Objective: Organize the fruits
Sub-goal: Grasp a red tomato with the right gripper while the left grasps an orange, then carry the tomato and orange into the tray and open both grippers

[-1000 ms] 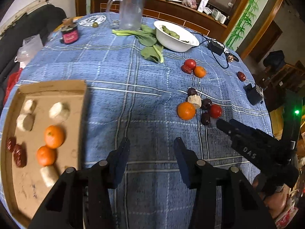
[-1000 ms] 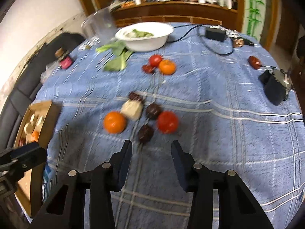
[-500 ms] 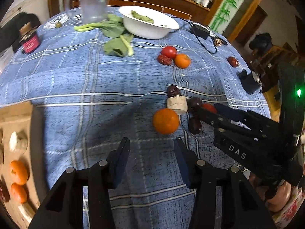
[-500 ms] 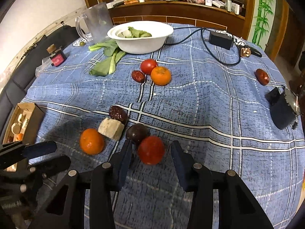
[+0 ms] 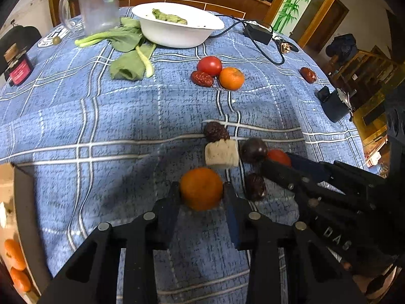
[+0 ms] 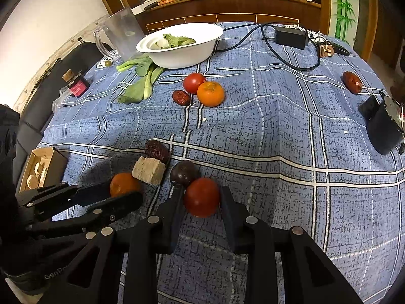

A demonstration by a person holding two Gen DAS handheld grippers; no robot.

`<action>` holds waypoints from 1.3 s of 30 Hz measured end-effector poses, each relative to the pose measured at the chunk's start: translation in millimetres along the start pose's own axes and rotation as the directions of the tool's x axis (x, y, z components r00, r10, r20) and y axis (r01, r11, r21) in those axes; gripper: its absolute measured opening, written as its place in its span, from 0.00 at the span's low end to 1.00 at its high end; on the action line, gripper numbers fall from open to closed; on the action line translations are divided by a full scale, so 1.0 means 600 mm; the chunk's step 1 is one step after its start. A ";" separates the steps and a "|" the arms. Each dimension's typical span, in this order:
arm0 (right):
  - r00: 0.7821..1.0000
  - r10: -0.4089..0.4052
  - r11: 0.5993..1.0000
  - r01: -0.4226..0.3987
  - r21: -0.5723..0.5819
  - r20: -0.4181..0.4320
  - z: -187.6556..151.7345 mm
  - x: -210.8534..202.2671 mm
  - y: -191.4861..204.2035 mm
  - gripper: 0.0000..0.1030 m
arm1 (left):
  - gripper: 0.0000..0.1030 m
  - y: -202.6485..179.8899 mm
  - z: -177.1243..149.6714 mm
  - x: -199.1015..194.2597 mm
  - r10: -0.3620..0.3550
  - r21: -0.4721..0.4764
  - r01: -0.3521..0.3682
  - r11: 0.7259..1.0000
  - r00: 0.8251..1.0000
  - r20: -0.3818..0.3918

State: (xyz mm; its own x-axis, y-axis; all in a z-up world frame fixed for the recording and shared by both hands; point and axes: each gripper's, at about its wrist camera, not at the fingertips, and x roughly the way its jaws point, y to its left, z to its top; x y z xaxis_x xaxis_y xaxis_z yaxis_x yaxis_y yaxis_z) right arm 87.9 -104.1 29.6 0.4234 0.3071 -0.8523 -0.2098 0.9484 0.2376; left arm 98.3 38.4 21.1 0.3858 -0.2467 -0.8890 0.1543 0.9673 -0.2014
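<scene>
While both sets of jaws are closing | left gripper point(image 5: 201, 190) clasps orange point(image 5: 201, 188) on tablecloth point(image 5: 126, 116) | right gripper point(image 6: 201, 197) clasps tomato point(image 6: 201, 197) beside dark fruit point(image 6: 182, 172) | risk: round fruit squirts out or neighbours get knocked; tomato may bruise

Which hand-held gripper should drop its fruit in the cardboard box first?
Left. The left hand-held gripper, closing around the orange, works beside the box; the right one, around the tomato, is farther away.
</scene>
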 end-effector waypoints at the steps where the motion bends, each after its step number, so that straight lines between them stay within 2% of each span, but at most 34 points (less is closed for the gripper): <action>1: 1.000 0.001 1.000 -0.001 0.004 -0.001 -0.001 -0.005 0.000 0.30 | 0.31 0.000 -0.005 -0.007 0.005 0.002 -0.005 1.000 1.000 0.004; 6: 1.000 0.026 0.999 -0.026 0.022 0.013 -0.012 -0.044 0.004 0.30 | 0.31 0.015 -0.046 -0.082 0.012 -0.028 -0.011 1.000 0.999 0.053; 10: 0.997 0.075 0.997 -0.075 0.030 0.019 -0.027 -0.078 0.029 0.30 | 0.31 0.062 -0.094 -0.166 0.011 -0.127 0.004 0.992 0.993 0.117; 14: 0.990 0.142 0.990 -0.143 0.015 0.022 -0.035 -0.099 0.085 0.30 | 0.31 0.128 -0.143 -0.245 0.067 -0.218 -0.030 0.975 0.985 0.162; 19: 0.975 0.221 0.974 -0.221 -0.050 -0.007 -0.045 -0.103 0.188 0.31 | 0.31 0.227 -0.207 -0.334 0.210 -0.339 -0.137 0.931 0.959 0.188; 22: 0.963 0.266 0.955 -0.270 -0.124 -0.045 -0.060 -0.098 0.274 0.31 | 0.31 0.289 -0.254 -0.380 0.271 -0.427 -0.170 0.888 0.945 0.186; 24: 0.957 0.282 0.942 -0.290 -0.168 -0.066 -0.073 -0.094 0.320 0.31 | 0.31 0.318 -0.279 -0.400 0.286 -0.467 -0.169 0.868 0.939 0.193; 30: 0.933 0.334 0.901 -0.359 -0.244 -0.137 -0.116 -0.080 0.434 0.31 | 0.31 0.399 -0.339 -0.428 0.290 -0.551 -0.140 0.823 0.937 0.196; 32: 0.931 0.331 0.895 -0.361 -0.262 -0.152 -0.128 -0.075 0.454 0.31 | 0.31 0.419 -0.354 -0.428 0.292 -0.566 -0.136 0.813 0.937 0.194; 34: 0.932 0.321 0.889 -0.358 -0.284 -0.168 -0.143 -0.070 0.476 0.31 | 0.31 0.441 -0.364 -0.418 0.277 -0.581 -0.125 0.804 0.944 0.181; 36: 0.934 0.312 0.887 -0.353 -0.297 -0.177 -0.155 -0.068 0.491 0.31 | 0.31 0.453 -0.367 -0.403 0.262 -0.582 -0.120 0.805 0.951 0.166; 39: 0.937 0.293 0.890 -0.340 -0.305 -0.188 -0.164 -0.055 0.509 0.31 | 0.31 0.454 -0.356 -0.379 0.224 -0.555 -0.102 0.826 0.962 0.157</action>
State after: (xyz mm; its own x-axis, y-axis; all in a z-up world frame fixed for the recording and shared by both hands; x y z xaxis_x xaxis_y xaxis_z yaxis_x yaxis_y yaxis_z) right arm -77.0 167.6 84.5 0.1699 0.5514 -0.8168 -0.5995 0.7156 0.3584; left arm -141.5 370.9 80.8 0.5489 -0.0296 -0.8354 -0.4168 0.8566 -0.3042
